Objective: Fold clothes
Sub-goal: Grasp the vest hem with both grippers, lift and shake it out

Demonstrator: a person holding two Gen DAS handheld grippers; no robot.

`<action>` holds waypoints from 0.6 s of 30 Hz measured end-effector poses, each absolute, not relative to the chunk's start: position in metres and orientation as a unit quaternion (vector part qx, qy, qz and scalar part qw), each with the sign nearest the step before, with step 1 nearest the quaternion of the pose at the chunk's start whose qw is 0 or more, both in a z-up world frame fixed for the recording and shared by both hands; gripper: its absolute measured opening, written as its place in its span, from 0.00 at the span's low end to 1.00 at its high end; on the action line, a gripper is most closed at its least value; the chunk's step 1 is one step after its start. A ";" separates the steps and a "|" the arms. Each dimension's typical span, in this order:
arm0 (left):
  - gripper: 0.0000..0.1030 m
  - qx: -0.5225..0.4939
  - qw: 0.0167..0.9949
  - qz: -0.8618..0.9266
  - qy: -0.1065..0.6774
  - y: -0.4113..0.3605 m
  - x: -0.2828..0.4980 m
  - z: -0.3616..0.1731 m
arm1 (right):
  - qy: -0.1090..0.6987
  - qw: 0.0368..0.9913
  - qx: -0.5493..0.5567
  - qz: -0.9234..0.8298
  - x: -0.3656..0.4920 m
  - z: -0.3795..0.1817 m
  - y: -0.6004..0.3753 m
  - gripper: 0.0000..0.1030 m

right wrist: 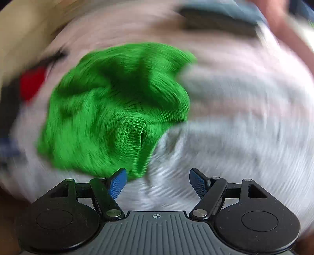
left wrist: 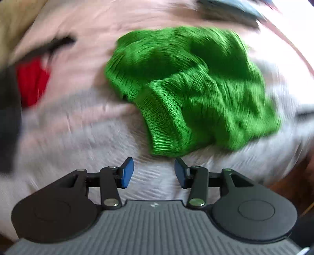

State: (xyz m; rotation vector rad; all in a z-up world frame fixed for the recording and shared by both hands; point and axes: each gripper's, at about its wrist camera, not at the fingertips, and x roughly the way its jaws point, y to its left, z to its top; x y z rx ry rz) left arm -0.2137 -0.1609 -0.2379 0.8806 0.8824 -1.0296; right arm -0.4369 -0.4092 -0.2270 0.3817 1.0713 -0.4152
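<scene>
Approach step: green knit garment [left wrist: 188, 88] lies crumpled, apparently unfolded, both left gripper [left wrist: 154, 172] and right gripper [right wrist: 158, 183] held spread, empty; an edge must be grasped.

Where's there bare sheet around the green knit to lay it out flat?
Bare pale sheet lies to the right of the crumpled green knit garment, and in a strip between it and both open grippers, left and right. The left side is crowded by a red and black item; a grey-blue item borders the far edge.
</scene>
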 end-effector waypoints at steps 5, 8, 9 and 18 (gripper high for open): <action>0.46 0.539 0.626 -0.524 0.208 -0.162 -0.250 -0.263 | 0.509 0.853 -0.079 -0.082 -0.421 -0.245 -0.352 0.72; 0.49 0.595 0.578 -0.545 0.119 -0.158 -0.266 -0.286 | 0.504 0.847 -0.166 -0.031 -0.416 -0.268 -0.328 0.72; 0.49 0.611 0.563 -0.549 0.097 -0.158 -0.270 -0.295 | 0.502 0.842 -0.195 -0.020 -0.415 -0.276 -0.321 0.72; 0.35 0.652 0.509 -0.561 0.030 -0.159 -0.267 -0.332 | 0.496 0.809 -0.314 0.016 -0.406 -0.317 -0.316 0.26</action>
